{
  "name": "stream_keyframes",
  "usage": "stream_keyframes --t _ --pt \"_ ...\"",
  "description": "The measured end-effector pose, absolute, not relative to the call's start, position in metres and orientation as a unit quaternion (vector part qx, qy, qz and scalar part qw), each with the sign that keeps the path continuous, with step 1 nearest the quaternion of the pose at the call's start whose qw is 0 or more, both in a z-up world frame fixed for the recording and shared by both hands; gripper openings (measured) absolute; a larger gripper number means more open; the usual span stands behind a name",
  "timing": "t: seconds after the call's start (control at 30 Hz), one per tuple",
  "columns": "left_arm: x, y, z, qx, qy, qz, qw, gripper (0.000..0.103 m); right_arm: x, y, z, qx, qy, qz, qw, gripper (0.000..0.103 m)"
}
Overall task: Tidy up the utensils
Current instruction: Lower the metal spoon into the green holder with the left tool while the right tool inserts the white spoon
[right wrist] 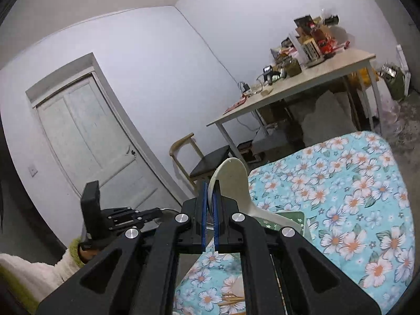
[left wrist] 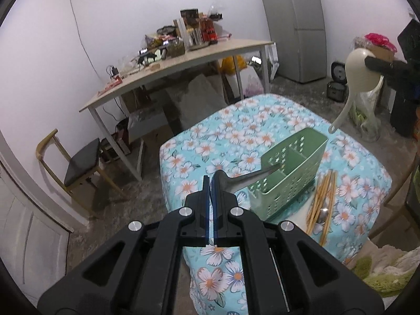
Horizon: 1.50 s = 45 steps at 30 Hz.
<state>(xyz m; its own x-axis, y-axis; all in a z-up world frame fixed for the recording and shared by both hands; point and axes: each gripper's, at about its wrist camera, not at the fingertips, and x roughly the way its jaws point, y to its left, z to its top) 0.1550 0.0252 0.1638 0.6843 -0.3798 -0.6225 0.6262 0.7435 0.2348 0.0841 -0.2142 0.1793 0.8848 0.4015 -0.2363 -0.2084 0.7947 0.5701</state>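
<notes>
My left gripper [left wrist: 212,181] is shut on the bowl end of a grey metal spoon [left wrist: 244,179]. The spoon's handle slants into the near compartment of a green perforated utensil caddy [left wrist: 291,173], which stands on the floral-cloth table [left wrist: 231,131]. My right gripper [right wrist: 210,187] is shut on the bowl of a cream plastic ladle [right wrist: 232,178], held high above the table. In the left wrist view the ladle [left wrist: 357,71] hangs handle-down from that gripper, above and right of the caddy. Wooden chopsticks [left wrist: 324,199] lie beside the caddy, over another metal spoon [left wrist: 324,215].
A wooden desk [left wrist: 199,55] piled with clutter stands behind, a chair [left wrist: 78,165] to its left and a grey fridge [left wrist: 296,26] at the back right. A white door [right wrist: 86,136] is on the left wall. A fluffy sleeve [right wrist: 39,270] shows low left.
</notes>
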Motion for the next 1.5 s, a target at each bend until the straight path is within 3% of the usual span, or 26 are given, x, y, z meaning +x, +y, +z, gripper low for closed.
stream_keyframes --t 0.53,0.97,1.03,1.1,1.3,1.5 --pt "0.202 -0.005 0.109 0.233 0.35 -0.278 0.864 0.001 0.141 -0.22 0.135 0.309 0.23 0.165 0.908 0.004" --pt "0.211 -0.019 0.101 0.122 0.342 -0.337 0.869 0.006 0.162 -0.223 0.098 0.324 0.277 0.126 0.896 0.009" --pt "0.211 -0.019 0.103 0.097 0.332 -0.346 0.872 0.009 0.161 -0.224 0.098 0.323 0.276 0.118 0.897 0.022" --pt "0.211 -0.017 0.106 0.077 0.323 -0.349 0.877 0.023 0.157 -0.224 0.1 0.32 0.272 0.111 0.901 0.035" --pt "0.202 -0.01 0.113 0.029 0.295 -0.344 0.891 0.05 0.148 -0.224 0.109 0.298 0.256 0.095 0.915 0.045" --pt "0.192 0.013 0.11 -0.025 0.292 -0.319 0.901 0.069 0.146 -0.224 0.117 0.286 0.25 0.087 0.921 0.051"
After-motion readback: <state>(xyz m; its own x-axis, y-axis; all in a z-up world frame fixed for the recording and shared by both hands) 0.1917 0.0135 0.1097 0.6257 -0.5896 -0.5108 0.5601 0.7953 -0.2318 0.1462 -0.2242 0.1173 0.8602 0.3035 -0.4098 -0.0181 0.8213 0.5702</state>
